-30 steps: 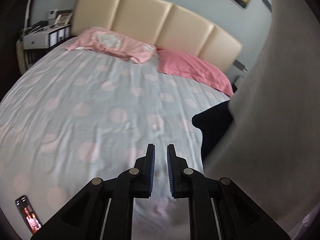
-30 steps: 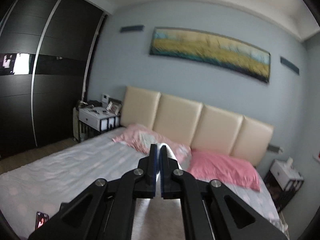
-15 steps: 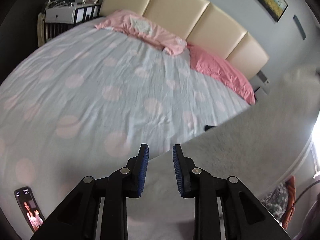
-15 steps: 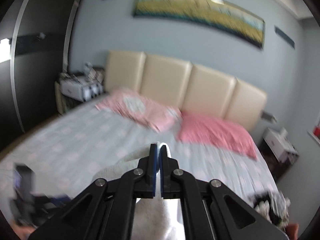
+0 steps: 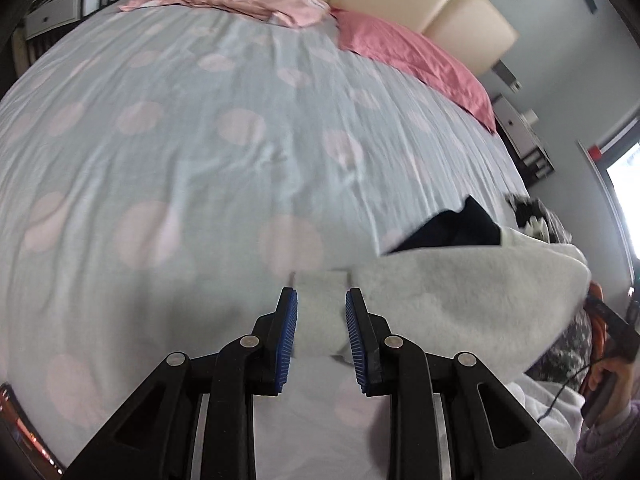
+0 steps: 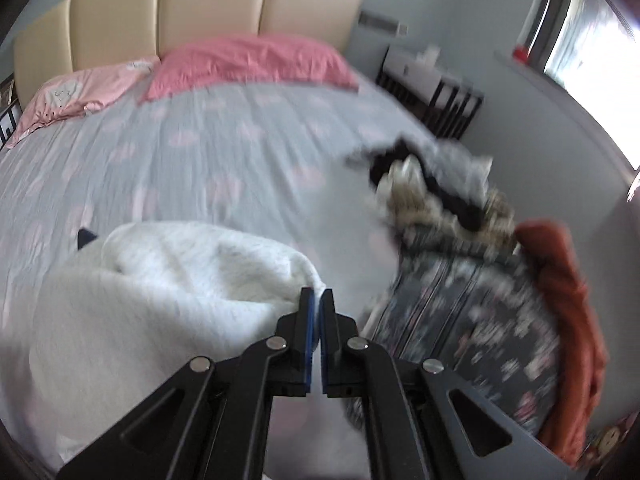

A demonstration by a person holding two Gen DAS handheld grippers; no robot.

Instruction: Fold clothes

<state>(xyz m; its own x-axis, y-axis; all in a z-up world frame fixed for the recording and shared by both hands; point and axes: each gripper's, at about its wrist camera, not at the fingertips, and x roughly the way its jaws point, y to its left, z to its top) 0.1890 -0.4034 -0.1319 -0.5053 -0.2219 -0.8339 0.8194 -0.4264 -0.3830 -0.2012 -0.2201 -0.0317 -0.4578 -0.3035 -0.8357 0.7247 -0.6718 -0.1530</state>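
A white fleecy garment [image 5: 460, 300] lies bunched on the near right part of the dotted bed sheet [image 5: 200, 160]. One folded end of it sits between the fingers of my left gripper [image 5: 321, 300], whose jaws stand apart around it just above the sheet. My right gripper [image 6: 317, 294] is shut on a thin edge of the same white garment [image 6: 180, 280], which spreads to its left. A dark navy garment [image 5: 452, 228] pokes out from behind the white one.
Two pink pillows [image 6: 248, 60] lie against the beige headboard [image 6: 208, 0]. At the bed's right edge is a pile of clothes: a dark patterned piece [image 6: 460, 320], an orange one [image 6: 560, 280], black and cream ones [image 6: 420, 188]. A phone [image 5: 16, 420] lies near left. Nightstand [image 6: 432, 84] at right.
Both grippers dropped toward the bed. The white garment, hanging high before, now rests on the sheet. The left jaws widened and now straddle its end. The right view swung rightward to the clothes pile.
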